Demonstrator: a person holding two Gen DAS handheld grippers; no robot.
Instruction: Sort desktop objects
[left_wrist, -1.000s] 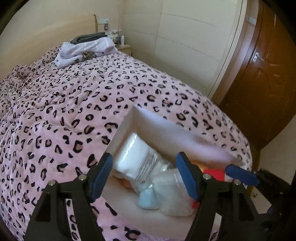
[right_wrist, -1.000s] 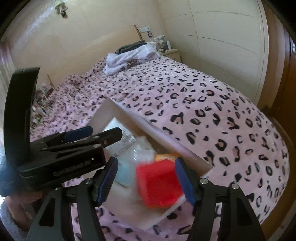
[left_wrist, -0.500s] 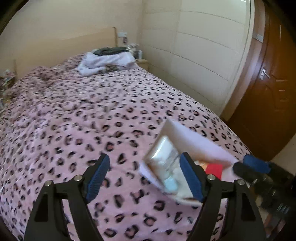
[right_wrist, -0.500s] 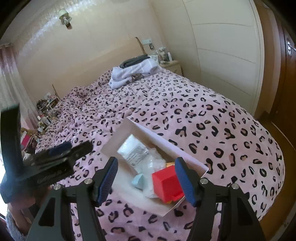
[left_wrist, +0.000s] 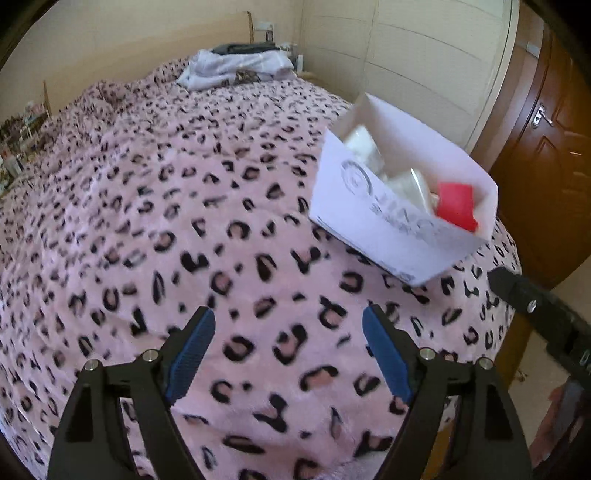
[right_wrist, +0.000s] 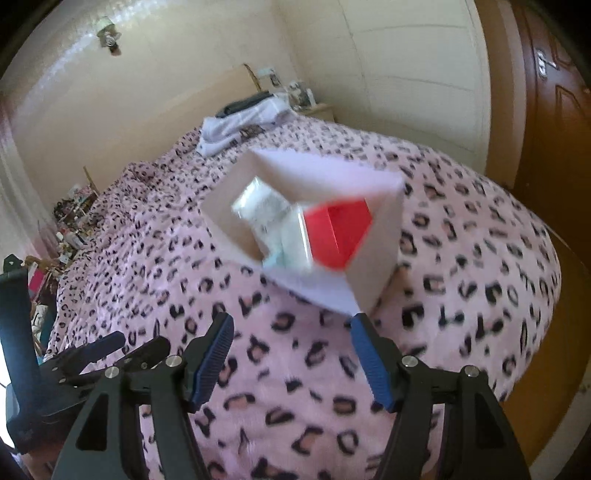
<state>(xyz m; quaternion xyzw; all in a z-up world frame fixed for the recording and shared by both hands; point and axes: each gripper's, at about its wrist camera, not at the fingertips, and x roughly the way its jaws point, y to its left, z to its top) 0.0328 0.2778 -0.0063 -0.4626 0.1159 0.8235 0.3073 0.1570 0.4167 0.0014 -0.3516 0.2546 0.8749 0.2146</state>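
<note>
White open box (right_wrist: 373, 273) on bedspread, holding red block (right_wrist: 338, 236), white packets (right_wrist: 264, 212).

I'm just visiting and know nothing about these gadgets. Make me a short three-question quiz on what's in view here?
1. True or false: the red block lies inside the white box.
2. What does the white box rest on?
A. a wooden desk
B. a pink spotted blanket
C. the floor
3. Is anything held between the fingers of the left gripper or the right gripper?

Key: 1 true; 2 B; 3 no, both are open and hold nothing.
</note>
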